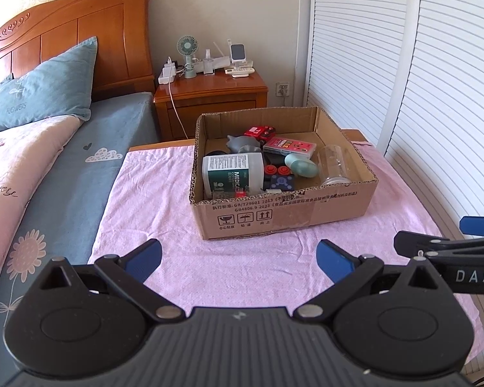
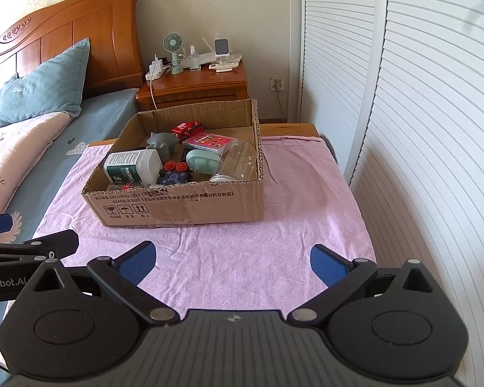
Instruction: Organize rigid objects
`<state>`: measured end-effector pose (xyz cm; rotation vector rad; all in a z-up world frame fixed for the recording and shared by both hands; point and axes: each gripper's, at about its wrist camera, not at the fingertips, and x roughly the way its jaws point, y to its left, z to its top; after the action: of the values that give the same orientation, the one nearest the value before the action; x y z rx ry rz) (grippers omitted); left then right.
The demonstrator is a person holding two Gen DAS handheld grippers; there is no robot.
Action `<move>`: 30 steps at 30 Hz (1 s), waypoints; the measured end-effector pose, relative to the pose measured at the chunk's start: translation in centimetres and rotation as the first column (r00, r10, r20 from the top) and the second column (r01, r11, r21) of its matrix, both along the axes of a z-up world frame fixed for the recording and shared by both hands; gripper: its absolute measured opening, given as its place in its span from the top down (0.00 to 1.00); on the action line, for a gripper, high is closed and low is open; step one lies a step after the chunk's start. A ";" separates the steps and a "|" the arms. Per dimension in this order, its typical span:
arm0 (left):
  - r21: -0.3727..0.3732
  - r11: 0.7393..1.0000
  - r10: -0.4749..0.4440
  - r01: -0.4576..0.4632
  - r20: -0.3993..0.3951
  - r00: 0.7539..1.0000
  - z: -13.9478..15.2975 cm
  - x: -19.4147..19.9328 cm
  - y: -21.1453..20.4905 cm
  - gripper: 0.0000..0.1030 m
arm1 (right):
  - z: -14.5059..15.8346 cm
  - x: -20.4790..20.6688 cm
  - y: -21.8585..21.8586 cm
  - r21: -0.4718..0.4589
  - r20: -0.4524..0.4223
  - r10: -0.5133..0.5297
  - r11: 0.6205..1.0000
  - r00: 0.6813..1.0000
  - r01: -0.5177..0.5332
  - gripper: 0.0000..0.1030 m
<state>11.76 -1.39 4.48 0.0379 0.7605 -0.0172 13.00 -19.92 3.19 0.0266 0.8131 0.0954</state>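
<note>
We see both claws apart, empty: left gripper (image 1: 238, 258), right gripper (image 2: 234, 261). Rigid objects all lie inside cardboard box (image 1: 284, 213); pink cloth (image 2: 274, 225) bare. Fits either sorted-in or awaiting unpacking.

The cardboard box (image 1: 284, 216) is showing "GB/T29601 2013" and "GB4806.9 2023" above three handling symbols. The white bottle (image 1: 232, 172) inside is reading "MEDIC…". The blue pillow (image 1: 42, 87) is bearing "FLOWERS". "DAS" is standing on the right gripper (image 1: 474, 275), "nRobot.AI" on the left gripper (image 2: 6, 282).
</note>
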 end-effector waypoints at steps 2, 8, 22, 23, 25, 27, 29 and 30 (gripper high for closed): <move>0.000 1.000 0.004 -0.004 0.001 1.000 0.0 0.0 0.0 0.02 | 0.1 0.0 0.0 0.002 0.000 0.002 1.000 1.000 -0.002 0.00; 0.010 1.000 0.006 -0.006 0.002 1.000 0.1 0.0 -0.1 0.01 | 0.1 0.1 0.0 -0.002 0.000 0.000 1.000 1.000 0.000 0.00; 0.017 1.000 0.007 -0.007 0.008 1.000 0.4 -0.2 -0.1 0.01 | 0.1 0.1 0.1 -0.003 0.001 -0.003 1.000 1.000 0.003 0.00; 0.017 1.000 0.007 -0.007 0.008 1.000 0.4 -0.2 -0.1 0.02 | 0.0 0.1 0.1 -0.003 0.001 -0.003 1.000 1.000 0.003 0.00; 0.015 1.000 0.006 -0.006 0.007 1.000 0.4 -0.2 -0.1 0.01 | 0.0 0.1 0.1 -0.002 -0.001 -0.003 1.000 1.000 0.003 0.00; 0.013 1.000 0.005 -0.005 0.006 1.000 0.4 -0.2 -0.2 0.01 | 0.0 0.1 0.0 0.000 -0.002 -0.003 1.000 1.000 0.003 0.00; 0.016 1.000 0.004 -0.004 0.007 1.000 0.5 -0.3 -0.3 0.01 | 0.1 0.1 0.0 -0.001 0.000 -0.004 1.000 1.000 0.004 0.00; 0.016 1.000 0.003 -0.003 0.007 1.000 0.5 -0.3 -0.3 0.01 | 0.0 0.1 -0.1 -0.001 0.000 -0.004 1.000 1.000 0.004 0.00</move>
<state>11.48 -1.69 4.96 0.0520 0.7535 -0.0080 13.08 -19.98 3.23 0.0273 0.8132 0.0913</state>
